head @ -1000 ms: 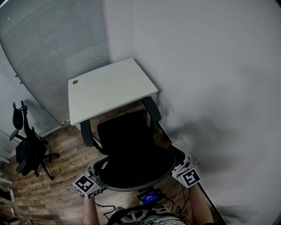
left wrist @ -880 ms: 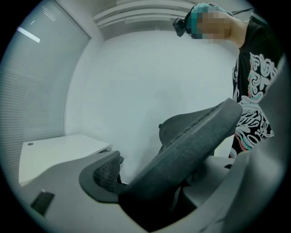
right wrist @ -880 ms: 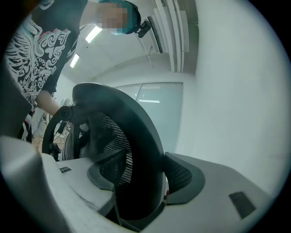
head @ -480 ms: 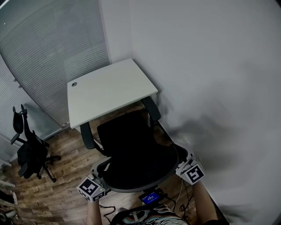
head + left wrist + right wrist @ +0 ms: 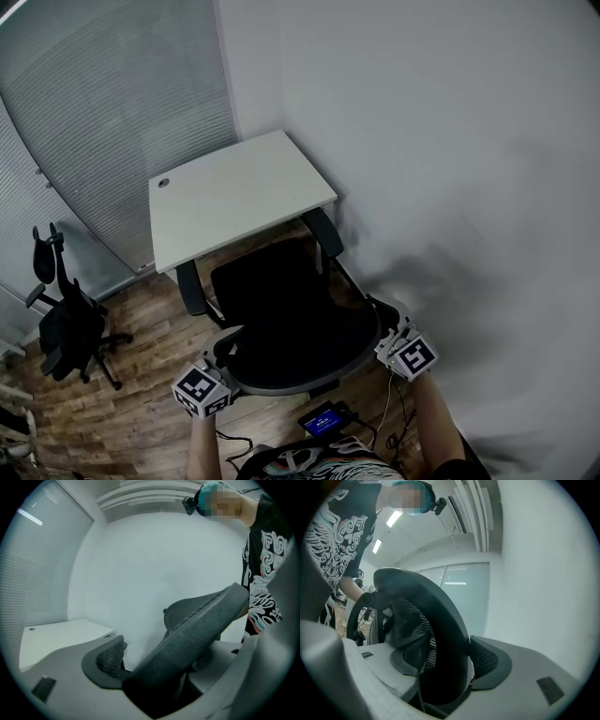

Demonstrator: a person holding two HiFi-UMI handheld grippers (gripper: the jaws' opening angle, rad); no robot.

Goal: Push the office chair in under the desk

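Office chair [image 5: 281, 319], one of two we count, faces the one white desk [image 5: 234, 192], its armrest fronts reaching the desk's near edge. Our two grippers flank its backrest: the left gripper [image 5: 219, 364] and the right gripper [image 5: 386, 339] each pinch the rim on their side. A second chair [image 5: 66, 328] stands well apart by the blinds.

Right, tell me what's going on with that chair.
A person stands behind the office chair with a gripper in each hand. The left gripper and the right gripper are each closed on one side of its backrest rim. The chair faces the white desk in the corner. Its armrests reach the desk's edge, but the seat is mostly out in the open, so it is not pushed in yet.
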